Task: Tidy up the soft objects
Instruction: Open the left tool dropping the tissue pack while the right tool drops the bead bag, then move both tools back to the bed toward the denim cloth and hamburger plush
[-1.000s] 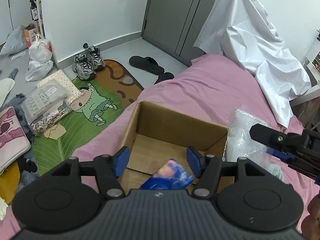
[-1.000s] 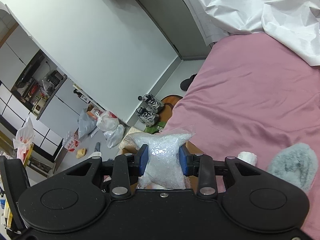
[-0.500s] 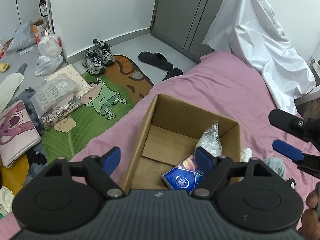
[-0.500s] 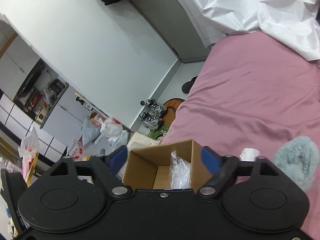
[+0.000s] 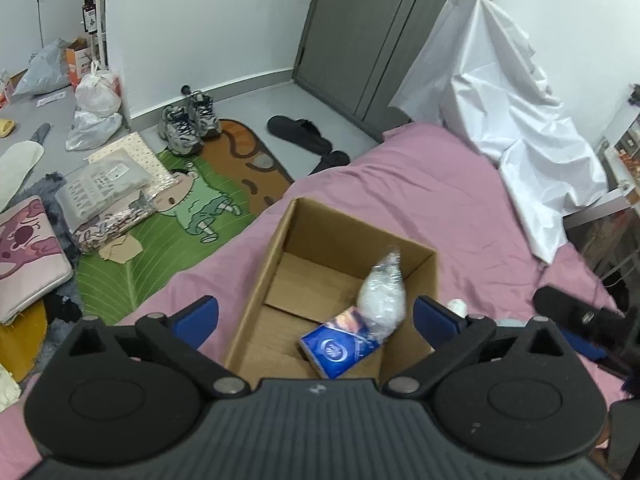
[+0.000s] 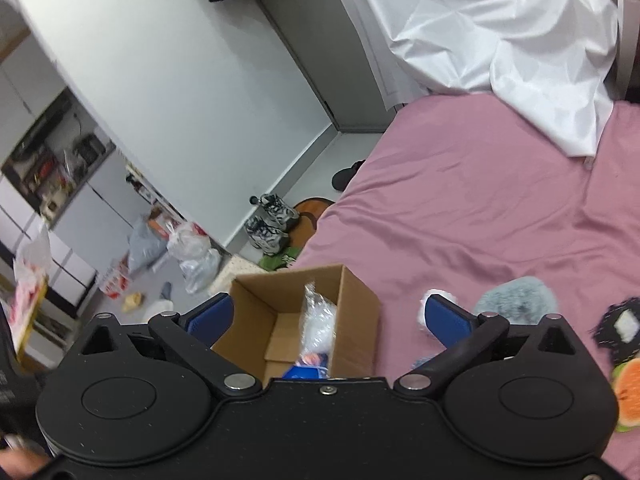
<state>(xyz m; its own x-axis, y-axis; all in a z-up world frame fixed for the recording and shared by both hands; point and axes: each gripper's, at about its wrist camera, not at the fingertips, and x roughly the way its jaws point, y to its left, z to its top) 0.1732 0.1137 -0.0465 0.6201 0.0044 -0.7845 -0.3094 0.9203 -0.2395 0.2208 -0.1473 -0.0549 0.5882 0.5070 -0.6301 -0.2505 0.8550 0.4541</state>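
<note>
Left wrist view: our left claw (image 5: pixel 316 316) opening wide, nothing between pads. Below it cardboard box (image 5: pixel 276 240) on pink bed (image 5: pixel 420 192). Inside: crinkly clear plastic bag (image 5: pixel 382 292) leaning on blue tissue pack (image 5: pixel 340 346). We judge both light, squashy; pinch mid-body.

Right wrist view: our right claw (image 6: pixel 326 316) also opening, empty. Grey fluffy item (image 6: pixel 516 300), small white roll (image 6: pixel 430 296), possibly a black pouch (image 6: pixel 618 330) on bed beside box. Box wall stands between.

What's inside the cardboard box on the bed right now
Inside the cardboard box lie a blue packet and a clear plastic bag of white filling leaning on it. The box floor beneath them and its near corner behind the gripper body are hidden.
</note>
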